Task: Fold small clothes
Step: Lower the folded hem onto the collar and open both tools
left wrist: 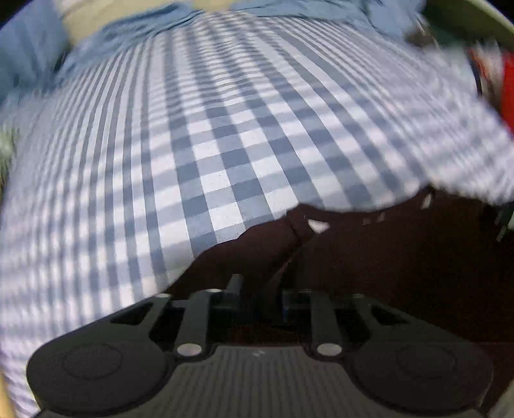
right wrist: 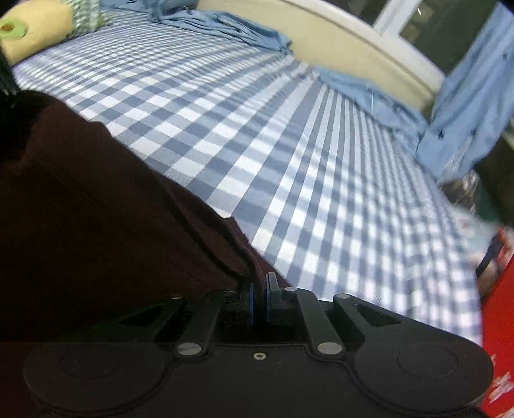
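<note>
Down at the left wrist camera, the left gripper (left wrist: 257,289) has its jaws drawn close together on a fold of the dark maroon garment (left wrist: 385,257), which spreads from the fingers off to the right over the blue-and-white checked bedsheet (left wrist: 192,144). Small pale marks show near its upper edge; I can't tell what they are. The blur suggests the hand is mid-swing.

From the right wrist camera, the right gripper (right wrist: 259,289) has its blue-padded jaws pressed nearly shut, pinching a seamed edge of the same garment (right wrist: 80,209), which fills the left of that view. A light blue cloth (right wrist: 225,25) lies rumpled along the far side of the bed.

Both pinches look placed to carry one edge across, so I'd judge a fold is under way.
</note>
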Action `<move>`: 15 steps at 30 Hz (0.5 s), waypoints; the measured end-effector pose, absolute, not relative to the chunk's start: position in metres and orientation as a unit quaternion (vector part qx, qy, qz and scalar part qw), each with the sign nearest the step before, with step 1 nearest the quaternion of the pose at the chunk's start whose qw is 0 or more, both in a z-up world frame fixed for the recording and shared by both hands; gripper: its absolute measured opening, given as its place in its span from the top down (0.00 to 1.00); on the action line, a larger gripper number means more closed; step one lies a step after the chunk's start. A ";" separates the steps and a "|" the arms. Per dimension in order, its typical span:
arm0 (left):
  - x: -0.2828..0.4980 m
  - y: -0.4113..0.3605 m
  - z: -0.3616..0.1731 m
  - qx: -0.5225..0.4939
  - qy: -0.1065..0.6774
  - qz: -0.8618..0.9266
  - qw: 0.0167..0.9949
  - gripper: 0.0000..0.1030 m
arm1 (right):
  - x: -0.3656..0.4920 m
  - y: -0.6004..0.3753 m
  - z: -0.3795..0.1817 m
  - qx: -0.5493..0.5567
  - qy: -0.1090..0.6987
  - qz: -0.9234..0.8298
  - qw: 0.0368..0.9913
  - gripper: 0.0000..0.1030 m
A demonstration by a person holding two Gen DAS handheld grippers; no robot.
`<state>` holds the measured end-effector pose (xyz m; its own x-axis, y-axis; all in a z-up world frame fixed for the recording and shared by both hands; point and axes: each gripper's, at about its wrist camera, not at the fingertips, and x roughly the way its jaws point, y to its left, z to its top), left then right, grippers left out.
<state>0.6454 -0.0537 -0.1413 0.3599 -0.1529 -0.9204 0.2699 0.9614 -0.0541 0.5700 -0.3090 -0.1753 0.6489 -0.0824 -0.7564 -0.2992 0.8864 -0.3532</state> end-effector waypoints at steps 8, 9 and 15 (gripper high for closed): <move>0.646 0.017 -0.109 -0.082 0.497 -0.064 0.862 0.40 | 0.582 -0.314 -0.185 -0.204 0.430 0.068 0.877 0.92; 0.642 0.023 -0.106 -0.085 0.489 -0.057 0.866 0.30 | 0.583 -0.316 -0.185 -0.194 0.433 0.067 0.878 0.91; 0.607 0.032 -0.107 -0.077 0.478 -0.047 0.874 0.15 | 0.574 -0.337 -0.158 -0.106 0.406 0.077 0.904 0.28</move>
<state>0.6071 0.0316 -0.1069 0.5387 -0.1554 -0.8281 0.0073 0.9837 -0.1798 0.5743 -0.3375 -0.1584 0.6584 0.0530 -0.7508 -0.2246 0.9659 -0.1288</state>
